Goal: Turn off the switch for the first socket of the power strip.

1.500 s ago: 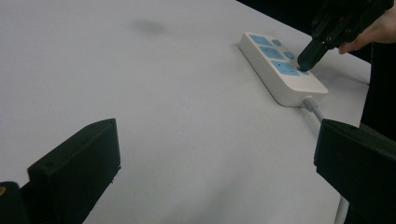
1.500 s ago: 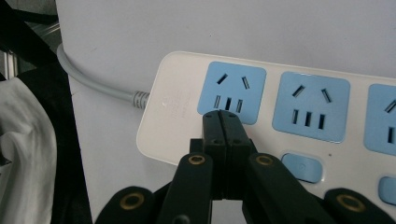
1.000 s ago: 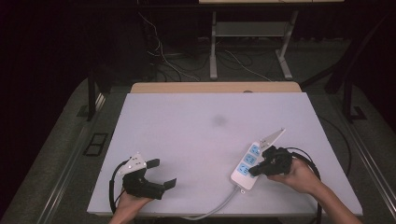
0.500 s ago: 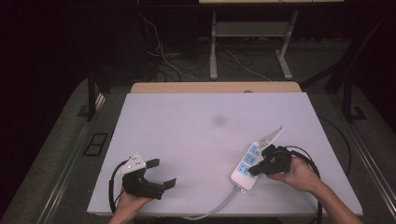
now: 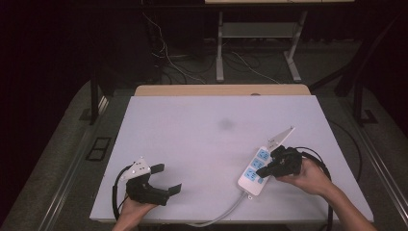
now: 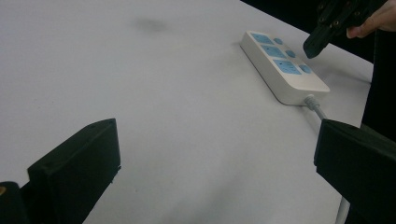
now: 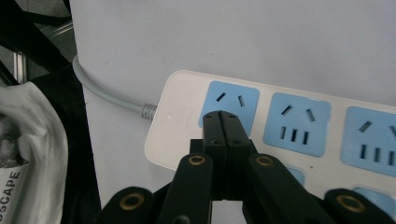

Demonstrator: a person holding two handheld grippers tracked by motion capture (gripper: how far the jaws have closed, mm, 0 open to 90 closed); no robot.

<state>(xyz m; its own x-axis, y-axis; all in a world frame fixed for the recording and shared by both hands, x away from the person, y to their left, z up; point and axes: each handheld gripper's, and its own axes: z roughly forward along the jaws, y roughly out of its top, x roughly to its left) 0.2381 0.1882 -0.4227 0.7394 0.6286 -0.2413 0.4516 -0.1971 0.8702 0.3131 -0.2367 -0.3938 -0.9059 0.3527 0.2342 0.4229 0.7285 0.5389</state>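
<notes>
White power strip (image 5: 255, 170) and closed right tongs (image 5: 261, 170), unmoved since earlier.

I see the power strip (image 5: 256, 169) lying on the bench (image 5: 192, 130) at its right near side, its cable (image 5: 226, 211) trailing toward the near edge. My right tool (image 5: 262, 172) sits over it; my left tool (image 5: 166, 179) sits well apart, near left.

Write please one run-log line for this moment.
right gripper: shut, tip over power strip | left gripper: open, holds nothing | strip: flat on table
</notes>
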